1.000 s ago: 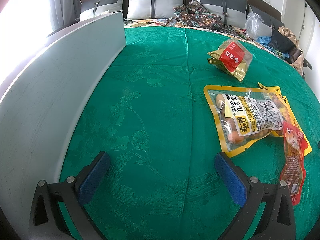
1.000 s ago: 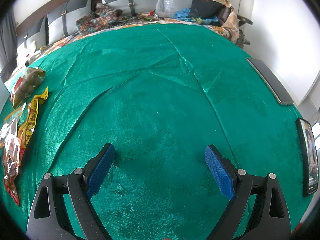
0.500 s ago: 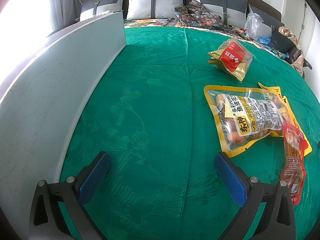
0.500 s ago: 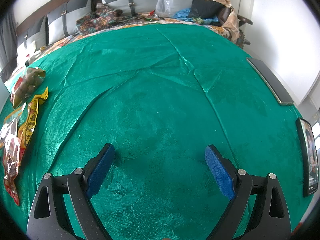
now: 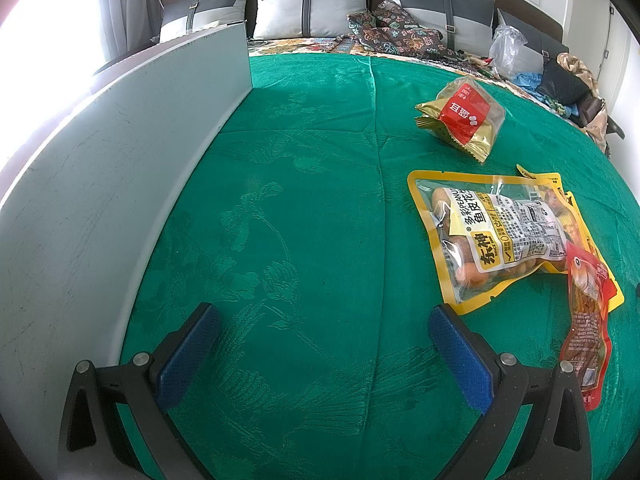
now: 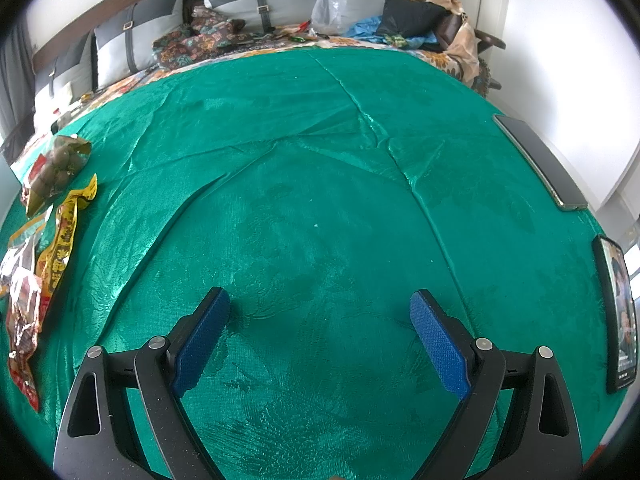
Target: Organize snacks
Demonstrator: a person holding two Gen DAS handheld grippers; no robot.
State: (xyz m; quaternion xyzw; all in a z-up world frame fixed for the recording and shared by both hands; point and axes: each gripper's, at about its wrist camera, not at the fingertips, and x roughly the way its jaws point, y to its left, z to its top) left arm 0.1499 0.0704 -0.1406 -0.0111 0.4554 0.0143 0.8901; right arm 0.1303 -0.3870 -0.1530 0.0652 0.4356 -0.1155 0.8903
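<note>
Several snack packs lie on a green cloth (image 5: 304, 208). In the left wrist view a yellow-edged peanut bag (image 5: 496, 232) lies right of centre, a gold and red pack (image 5: 460, 118) sits farther back, and a long red strip pack (image 5: 588, 320) overlaps the peanut bag's near right corner. My left gripper (image 5: 324, 316) is open and empty, low over the cloth, left of the peanut bag. The right wrist view shows the same packs at its far left: the gold pack (image 6: 56, 168), a yellow pack (image 6: 64, 236) and the red strip (image 6: 24, 320). My right gripper (image 6: 320, 300) is open over bare cloth.
A tall grey board (image 5: 100, 184) stands along the left edge of the cloth. Two dark phones (image 6: 540, 160) (image 6: 618, 312) lie at the cloth's right edge. Pillows (image 5: 312, 8), patterned fabric, a plastic bag (image 6: 330, 4) and clothes lie beyond the far edge.
</note>
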